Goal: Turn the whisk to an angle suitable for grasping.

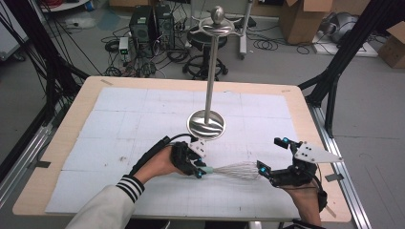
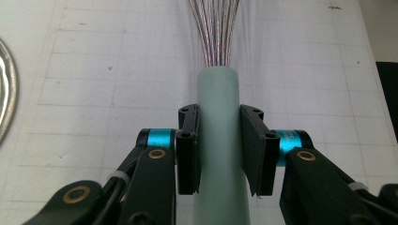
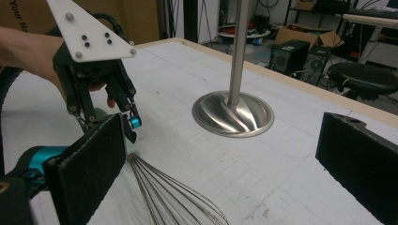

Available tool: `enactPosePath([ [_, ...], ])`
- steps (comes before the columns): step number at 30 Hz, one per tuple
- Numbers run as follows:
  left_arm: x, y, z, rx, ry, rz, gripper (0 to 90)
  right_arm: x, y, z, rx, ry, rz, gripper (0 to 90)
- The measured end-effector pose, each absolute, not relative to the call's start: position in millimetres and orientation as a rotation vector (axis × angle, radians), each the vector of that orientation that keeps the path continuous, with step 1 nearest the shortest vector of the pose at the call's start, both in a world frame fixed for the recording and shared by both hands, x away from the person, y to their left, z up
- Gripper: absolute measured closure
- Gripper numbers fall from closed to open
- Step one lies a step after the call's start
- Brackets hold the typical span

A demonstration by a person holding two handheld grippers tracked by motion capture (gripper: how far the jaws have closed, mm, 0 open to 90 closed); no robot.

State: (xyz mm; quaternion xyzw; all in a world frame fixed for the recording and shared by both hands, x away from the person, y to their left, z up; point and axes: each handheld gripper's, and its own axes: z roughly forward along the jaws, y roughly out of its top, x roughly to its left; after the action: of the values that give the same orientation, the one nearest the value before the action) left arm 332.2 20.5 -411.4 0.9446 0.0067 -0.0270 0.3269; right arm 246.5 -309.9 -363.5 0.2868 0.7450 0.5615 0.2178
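Nearest you, low in the high view, one whisk (image 1: 234,170) lies flat on the counter (image 1: 57,143), between your two claws. Your left claw (image 1: 199,169) is clamped on its pale green handle (image 2: 219,140), pads pressed to both sides; that smooth, rigid handle is the right place to hold, though it may slip if it twists. The wire loops (image 3: 169,197) look light, springy and easy to bend, so keep off them. Your right claw (image 3: 225,178) stands wide open over the wire end, holding nothing. Farther off, at centre frame, stands one steel hanging stand (image 1: 210,86) on a round base (image 3: 233,114).
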Motion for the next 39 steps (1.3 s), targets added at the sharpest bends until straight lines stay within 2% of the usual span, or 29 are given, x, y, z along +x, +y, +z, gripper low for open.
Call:
enactPosePath([
  [23,332,8,-421,2.478,0.022,-0.062,67.2,247,-310,-365,0.795,2.061,1.556,0.9],
  [25,333,10,-418,2.449,0.049,-0.062,58.0,247,-311,-365,0.803,2.064,1.555,0.9],
  [37,334,36,-392,2.347,0.137,-0.006,29.1,246,-311,-365,0.801,2.068,1.551,0.9],
  [39,332,40,-386,2.337,0.169,0.040,18.2,247,-311,-365,0.795,2.067,1.552,0.9],
])
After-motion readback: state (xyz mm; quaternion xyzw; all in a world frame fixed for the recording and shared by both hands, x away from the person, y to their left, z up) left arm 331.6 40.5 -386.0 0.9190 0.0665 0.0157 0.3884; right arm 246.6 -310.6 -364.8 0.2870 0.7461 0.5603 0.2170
